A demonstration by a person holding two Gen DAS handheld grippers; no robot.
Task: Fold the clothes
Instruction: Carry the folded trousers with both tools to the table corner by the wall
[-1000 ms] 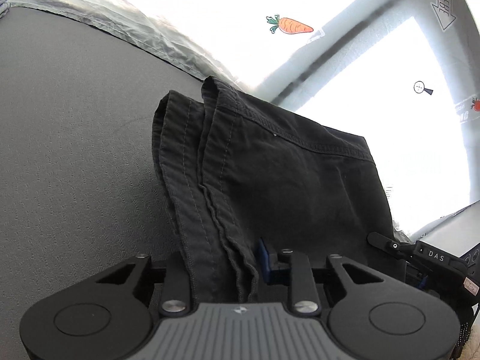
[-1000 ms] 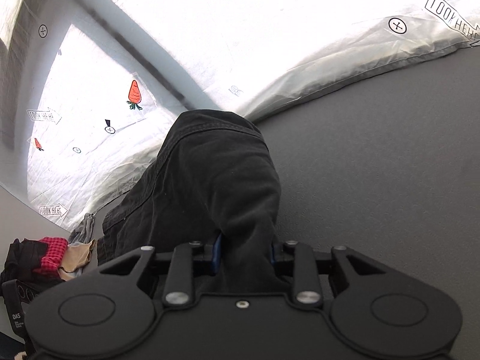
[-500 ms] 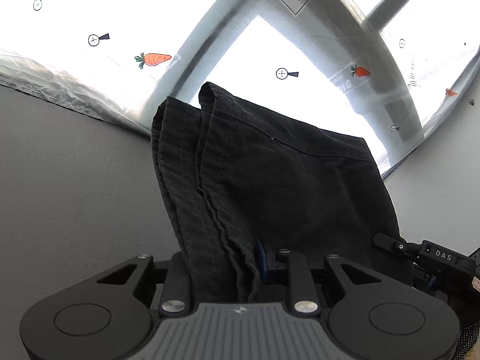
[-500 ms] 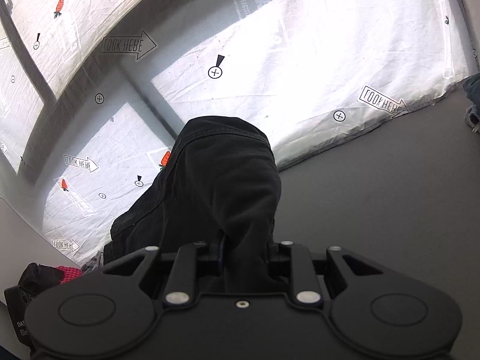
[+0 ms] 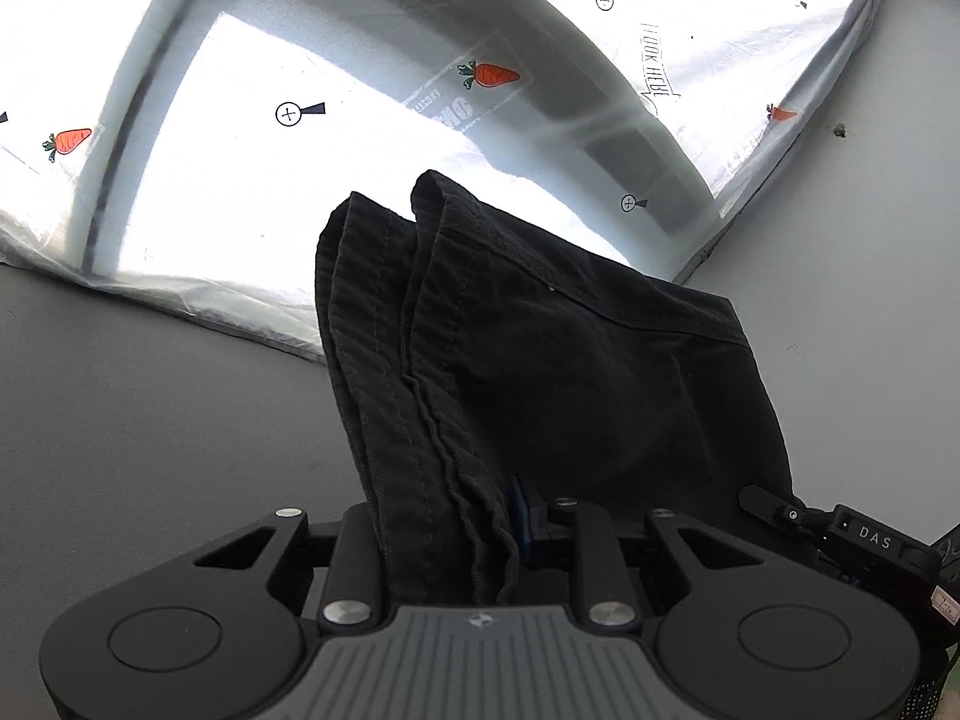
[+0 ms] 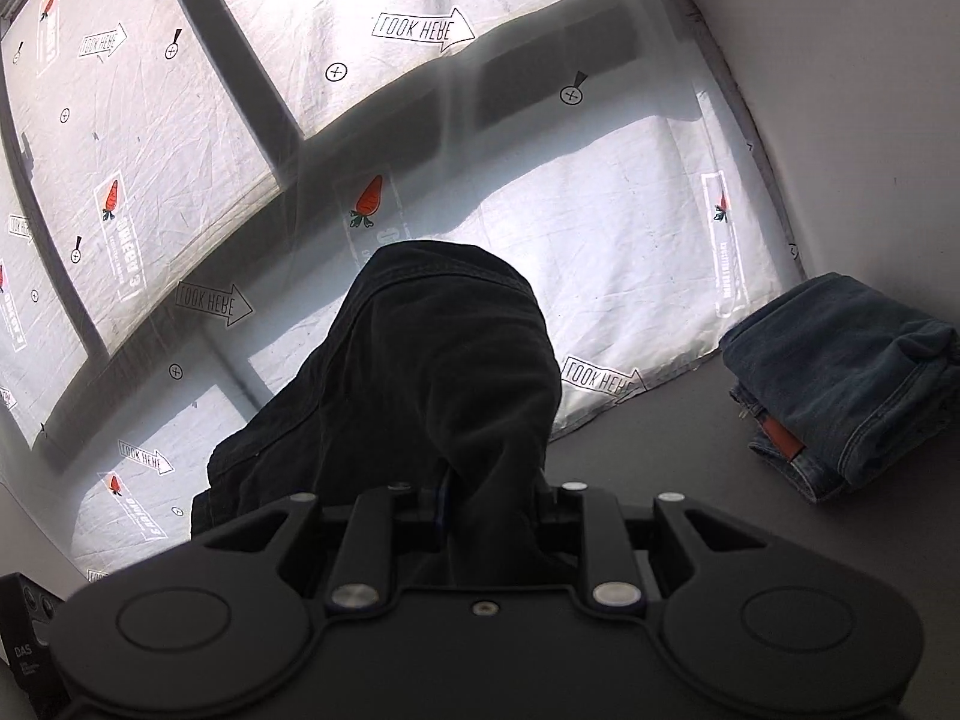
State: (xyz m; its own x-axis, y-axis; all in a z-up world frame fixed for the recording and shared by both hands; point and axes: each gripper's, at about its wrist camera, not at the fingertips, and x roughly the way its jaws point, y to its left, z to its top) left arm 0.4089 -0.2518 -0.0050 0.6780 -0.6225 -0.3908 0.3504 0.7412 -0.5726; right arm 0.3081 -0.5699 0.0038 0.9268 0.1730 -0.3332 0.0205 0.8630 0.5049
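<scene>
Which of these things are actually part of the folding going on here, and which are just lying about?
Part of the job:
- black garment, held up, gripped by both claws
- left claw
- right claw

Just lying about:
- folded blue jeans on the grey table
- printed plastic sheet behind

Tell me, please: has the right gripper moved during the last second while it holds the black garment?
Yes. The right gripper, shut on the black garment, tilted upward and swung right: the printed plastic sheet now fills the view, and folded jeans appeared.
</scene>
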